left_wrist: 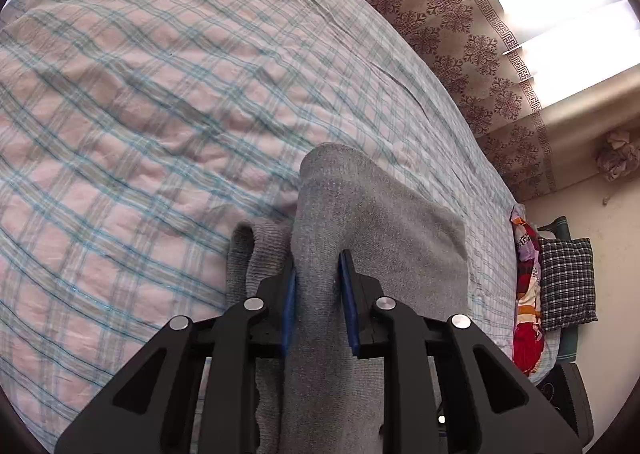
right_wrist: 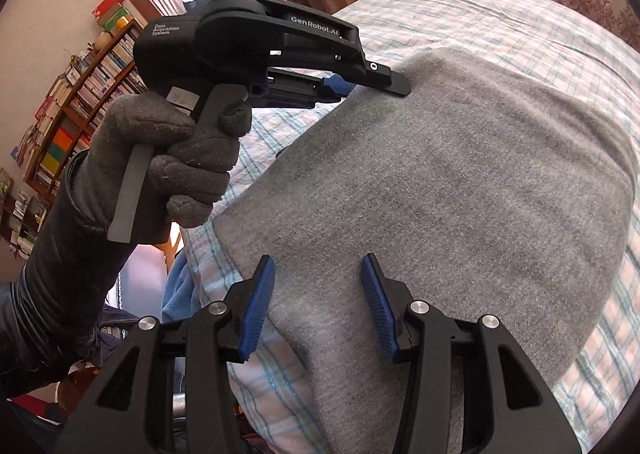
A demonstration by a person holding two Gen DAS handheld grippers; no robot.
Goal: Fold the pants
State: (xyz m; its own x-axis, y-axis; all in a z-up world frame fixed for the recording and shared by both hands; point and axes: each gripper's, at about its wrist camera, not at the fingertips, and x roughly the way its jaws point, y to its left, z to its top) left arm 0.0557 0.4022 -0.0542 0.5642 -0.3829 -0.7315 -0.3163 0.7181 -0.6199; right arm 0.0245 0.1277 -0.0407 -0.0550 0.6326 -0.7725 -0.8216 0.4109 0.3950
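The grey pants point(right_wrist: 460, 189) lie folded on the plaid bed sheet point(right_wrist: 500, 9). In the left wrist view a bunched ridge of the grey pants point(left_wrist: 360, 221) runs up between my blue pads. My left gripper point(left_wrist: 318, 270) is shut on that fabric. In the right wrist view the left gripper point(right_wrist: 348, 87) shows at the pants' far left edge, held by a gloved hand point(right_wrist: 168, 165). My right gripper point(right_wrist: 318, 274) is open, its jaws wide apart over the pants' near edge, holding nothing.
The pink and blue plaid bed sheet point(left_wrist: 140, 113) covers the bed. A patterned curtain point(left_wrist: 452, 13) hangs behind it. Pillows point(left_wrist: 560, 286) lie at the bed's end. A bookshelf point(right_wrist: 68, 113) stands at the left in the right wrist view.
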